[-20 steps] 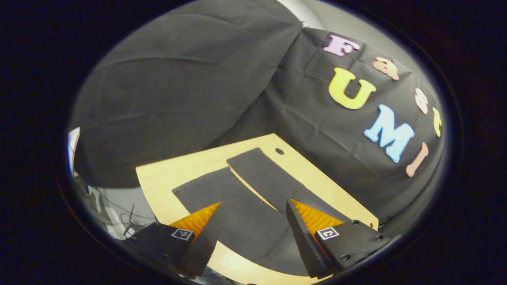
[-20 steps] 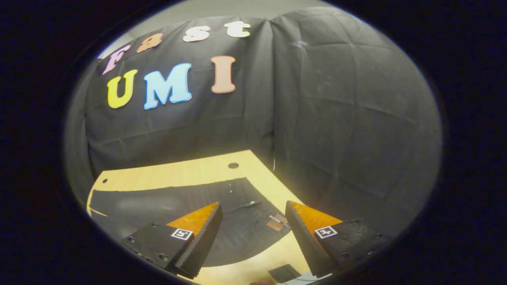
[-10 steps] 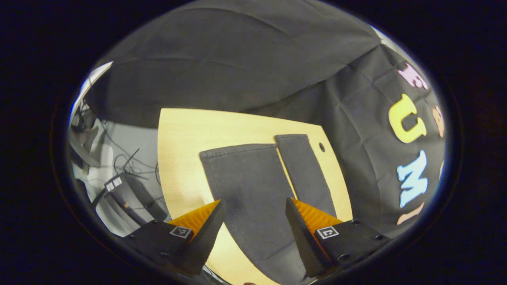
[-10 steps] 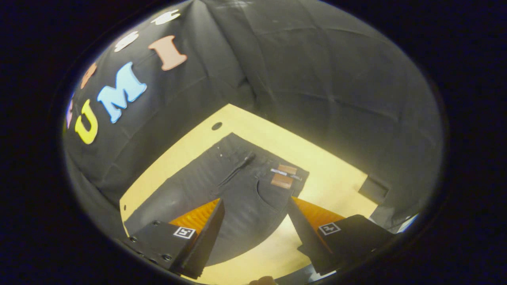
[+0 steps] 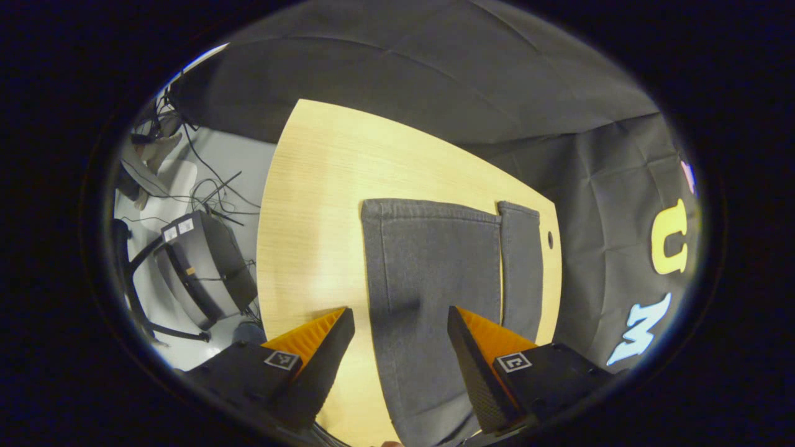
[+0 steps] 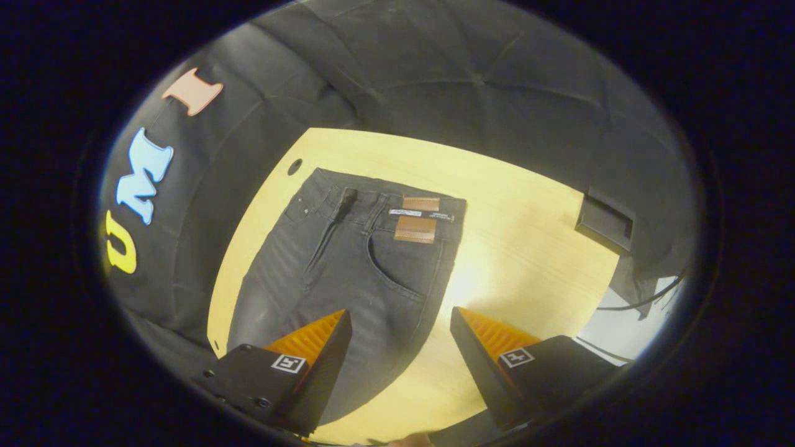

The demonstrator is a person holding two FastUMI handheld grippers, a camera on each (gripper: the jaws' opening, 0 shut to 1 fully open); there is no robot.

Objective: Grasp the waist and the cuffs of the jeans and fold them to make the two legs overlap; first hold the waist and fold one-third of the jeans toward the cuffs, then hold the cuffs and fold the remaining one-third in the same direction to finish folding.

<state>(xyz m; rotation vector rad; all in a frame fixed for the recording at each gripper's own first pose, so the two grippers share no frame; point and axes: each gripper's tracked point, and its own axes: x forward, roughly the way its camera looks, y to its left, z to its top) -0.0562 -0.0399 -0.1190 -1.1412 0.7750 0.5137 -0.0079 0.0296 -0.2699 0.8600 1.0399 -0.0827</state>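
Dark grey jeans lie flat and unfolded on a light wooden table. In the left gripper view the two legs run away from me, side by side, ending in the cuffs. My left gripper hovers open above the nearer leg, touching nothing. In the right gripper view the waist with its brown label lies at the far end, and the hips run toward me. My right gripper hangs open above the hip area and the near edge of the jeans, holding nothing.
The table has a small round hole near the waist and another hole near the cuffs. A black box sits at the table's far right edge. Off the table's left side are cables and a dark device on the floor.
Both grippers have swung and tilted down over the jeans: the left now faces the cuffs, the right now faces the waist. Both stayed open.
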